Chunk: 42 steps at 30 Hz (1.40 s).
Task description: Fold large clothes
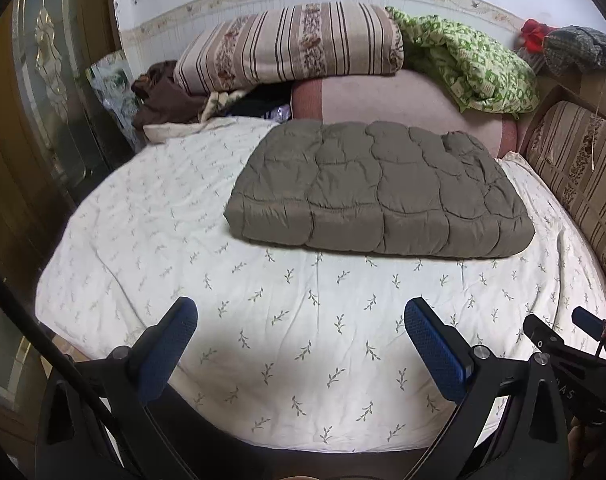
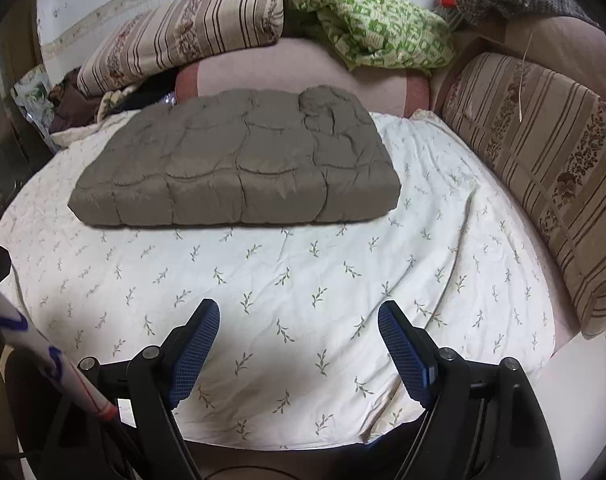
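The grey-brown quilted coat (image 1: 379, 192) lies folded in a thick block toward the far edge of the bed (image 1: 151, 216), so both the left claw (image 1: 299, 344) and the right claw (image 2: 299, 344), wide open and empty, should probably reach its near edge together.

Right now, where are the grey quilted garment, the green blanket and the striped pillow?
Grey quilted garment (image 1: 379, 188): left wrist view, top centre.
Green blanket (image 2: 367, 28): right wrist view, middle folds.
Striped pillow (image 1: 287, 48): left wrist view, front face.
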Motion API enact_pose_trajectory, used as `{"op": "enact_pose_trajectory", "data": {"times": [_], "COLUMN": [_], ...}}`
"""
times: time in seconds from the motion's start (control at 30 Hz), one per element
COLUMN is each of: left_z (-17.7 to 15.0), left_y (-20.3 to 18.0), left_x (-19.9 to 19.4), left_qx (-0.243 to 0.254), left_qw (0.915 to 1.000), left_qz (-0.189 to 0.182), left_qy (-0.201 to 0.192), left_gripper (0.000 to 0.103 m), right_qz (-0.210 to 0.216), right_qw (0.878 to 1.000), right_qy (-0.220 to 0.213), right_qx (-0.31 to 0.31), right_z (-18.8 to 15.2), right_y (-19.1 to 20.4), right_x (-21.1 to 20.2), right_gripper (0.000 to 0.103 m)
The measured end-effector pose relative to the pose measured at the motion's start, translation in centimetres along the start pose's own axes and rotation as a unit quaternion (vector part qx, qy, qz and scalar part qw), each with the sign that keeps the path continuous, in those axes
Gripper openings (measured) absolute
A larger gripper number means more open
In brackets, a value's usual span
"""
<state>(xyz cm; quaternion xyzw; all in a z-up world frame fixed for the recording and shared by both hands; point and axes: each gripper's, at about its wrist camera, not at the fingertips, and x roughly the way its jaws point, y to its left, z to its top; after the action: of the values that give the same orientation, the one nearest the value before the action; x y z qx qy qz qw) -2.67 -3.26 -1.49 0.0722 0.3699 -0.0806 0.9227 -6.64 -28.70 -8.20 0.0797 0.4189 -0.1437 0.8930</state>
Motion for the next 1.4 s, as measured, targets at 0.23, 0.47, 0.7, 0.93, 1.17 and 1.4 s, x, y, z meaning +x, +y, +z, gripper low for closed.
{"op": "enact_pose_trajectory", "data": {"times": [0.23, 0.47, 0.7, 0.93, 1.17, 1.4], "left_z": [-0.2, -0.5, -0.7, -0.8, -1.0, -1.3], "left_y": [0.8, 1.2, 1.2, 1.1, 0.8, 0.8], "left_x": [2.4, 3.6, 4.4, 5.0, 5.4, 5.7], "left_qx": [-0.014, -0.017, -0.014, -0.013, -0.009, -0.009], "left_qw": [0.9992, 0.9985, 0.9979, 0.9972, 0.9967, 0.9963], "left_qz": [-0.006, -0.004, -0.005, -0.009, -0.012, -0.015], "left_qy": [0.036, 0.052, 0.064, 0.073, 0.079, 0.084], "left_gripper": [0.103, 0.103, 0.103, 0.103, 0.103, 0.103], "right_qz": [-0.005, -0.012, -0.023, -0.028, -0.027, -0.032], "right_qw": [1.0, 0.999, 0.999, 0.999, 0.998, 0.998], "right_qy": [0.018, 0.03, 0.034, 0.041, 0.046, 0.051], "right_qx": [-0.016, -0.023, -0.019, -0.012, -0.017, -0.02], "right_z": [0.2, 0.3, 0.7, 0.7, 0.5, 0.4], "right_y": [1.2, 2.0, 1.5, 1.0, 1.2, 1.2], "right_x": [1.3, 2.2, 2.7, 3.2, 3.5, 3.9], "right_gripper": [0.085, 0.085, 0.085, 0.085, 0.085, 0.085]}}
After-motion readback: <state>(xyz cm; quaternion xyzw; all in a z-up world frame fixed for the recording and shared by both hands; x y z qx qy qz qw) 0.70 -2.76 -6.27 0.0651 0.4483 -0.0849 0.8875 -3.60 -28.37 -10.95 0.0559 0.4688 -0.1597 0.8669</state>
